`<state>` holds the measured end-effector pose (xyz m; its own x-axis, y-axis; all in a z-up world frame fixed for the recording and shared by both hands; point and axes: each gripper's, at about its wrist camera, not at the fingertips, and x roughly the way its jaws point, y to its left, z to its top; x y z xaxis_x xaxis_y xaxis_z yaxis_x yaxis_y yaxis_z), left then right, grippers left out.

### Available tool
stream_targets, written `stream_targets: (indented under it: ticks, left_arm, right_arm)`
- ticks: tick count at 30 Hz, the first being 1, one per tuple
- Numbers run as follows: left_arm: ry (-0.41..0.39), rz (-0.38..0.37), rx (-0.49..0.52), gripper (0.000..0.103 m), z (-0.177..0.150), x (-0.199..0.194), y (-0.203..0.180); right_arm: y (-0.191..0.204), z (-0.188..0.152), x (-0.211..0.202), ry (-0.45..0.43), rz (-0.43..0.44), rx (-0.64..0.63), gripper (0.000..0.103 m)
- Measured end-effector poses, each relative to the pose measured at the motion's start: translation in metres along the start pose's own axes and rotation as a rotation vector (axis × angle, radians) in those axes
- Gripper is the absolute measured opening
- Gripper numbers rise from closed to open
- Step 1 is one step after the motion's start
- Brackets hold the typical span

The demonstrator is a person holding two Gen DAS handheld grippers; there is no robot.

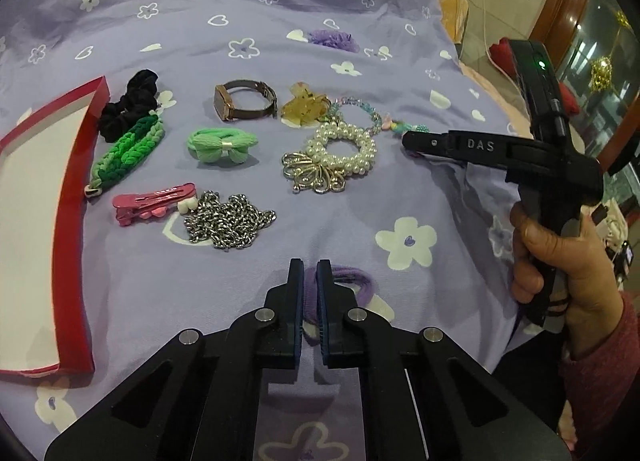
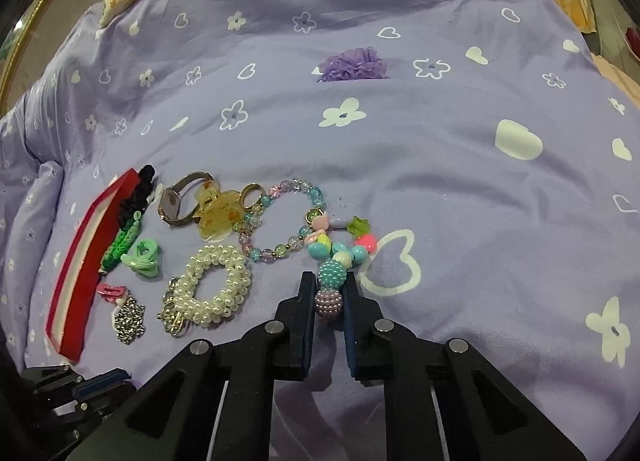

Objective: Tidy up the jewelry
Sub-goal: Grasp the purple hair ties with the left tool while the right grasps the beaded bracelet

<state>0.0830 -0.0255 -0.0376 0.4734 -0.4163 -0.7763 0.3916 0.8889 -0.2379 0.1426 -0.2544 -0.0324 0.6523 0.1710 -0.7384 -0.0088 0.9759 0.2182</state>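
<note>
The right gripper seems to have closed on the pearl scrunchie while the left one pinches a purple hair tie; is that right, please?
Not quite: the right gripper has closed on the pastel bead charm, as the right wrist view shows; the pearl scrunchie lies untouched. The left gripper does pinch the purple hair tie.

The far half of the lilac flower-printed bedspread (image 2: pixel 460 165) lies open, broken only by a frilly purple fabric flower (image 2: pixel 354 63). Leftward, a crowded cluster of pearl scrunchie (image 2: pixel 216 289), beaded bracelet (image 2: pixel 280 221) and amber claw clip (image 2: pixel 214 215) blocks the way toward the red-rimmed shallow box (image 1: pixel 70 197).
</note>
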Motion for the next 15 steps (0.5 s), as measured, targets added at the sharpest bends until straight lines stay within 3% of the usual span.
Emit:
stream_targets:
  ticks: [8,15]
  left_arm:
    - [-0.059,-0.003,-0.021,0.005,0.005,-0.026,0.006]
    - [-0.112,0.04,-0.083,0.005,0.003,-0.055,0.035]
  right_arm:
    - [0.027,-0.001,-0.035,-0.065,0.084,-0.031,0.012]
    - [0.07,-0.002,-0.055,-0.081,0.184,-0.088,0.012]
